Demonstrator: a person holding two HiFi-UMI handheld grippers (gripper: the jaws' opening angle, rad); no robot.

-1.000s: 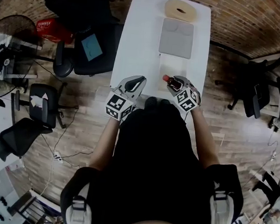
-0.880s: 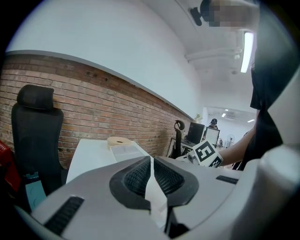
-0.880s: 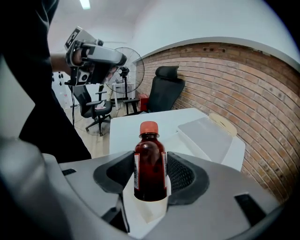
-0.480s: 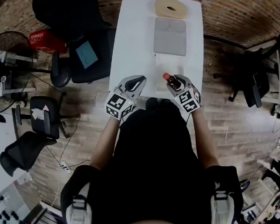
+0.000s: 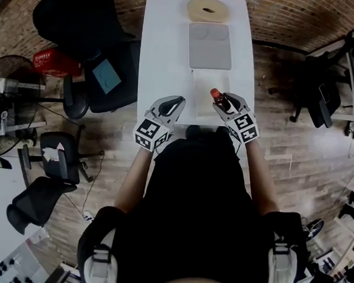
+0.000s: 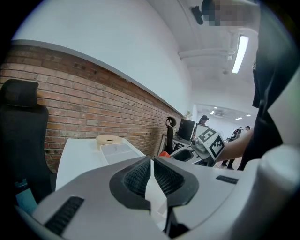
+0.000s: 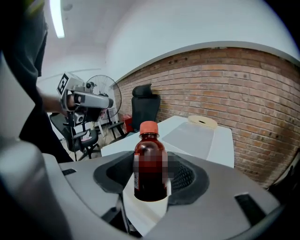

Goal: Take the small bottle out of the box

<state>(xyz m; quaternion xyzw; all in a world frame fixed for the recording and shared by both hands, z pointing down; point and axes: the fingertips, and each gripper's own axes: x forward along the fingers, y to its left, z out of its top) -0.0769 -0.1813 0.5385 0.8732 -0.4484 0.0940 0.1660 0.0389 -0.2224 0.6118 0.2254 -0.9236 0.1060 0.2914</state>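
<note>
Table (image 5: 165, 57): a long white top was seen from the head view, set end-on against a brick wall
Grey tray (image 5: 209, 46): it was laid flat on the far half of the table, just beside a tan ring (image 5: 206, 9) at the far end
Box (image 5: 200, 91): a pale, shallow box was made out on the near half of the table, between the grey tray and the two grippers
Left gripper (image 5: 171, 104): it was held over the near left edge of the table, well apart from the bottle; its jaws were pressed together with nothing between them
Right gripper (image 5: 224, 103): it was clenched on the small bottle, one jaw at each side of the body
Small bottle (image 5: 220, 98): dark red, it was gripped upright low on its body, over the near right part of the box
Orange cap (image 7: 149, 127): it was left standing clear above the jaws
Head view only: the box beneath the bottle was shown; whether the bottle was clear of it could not be told
Right gripper view only: the jaws' hold and the bottle's upright stance were shown, the box was not
</note>
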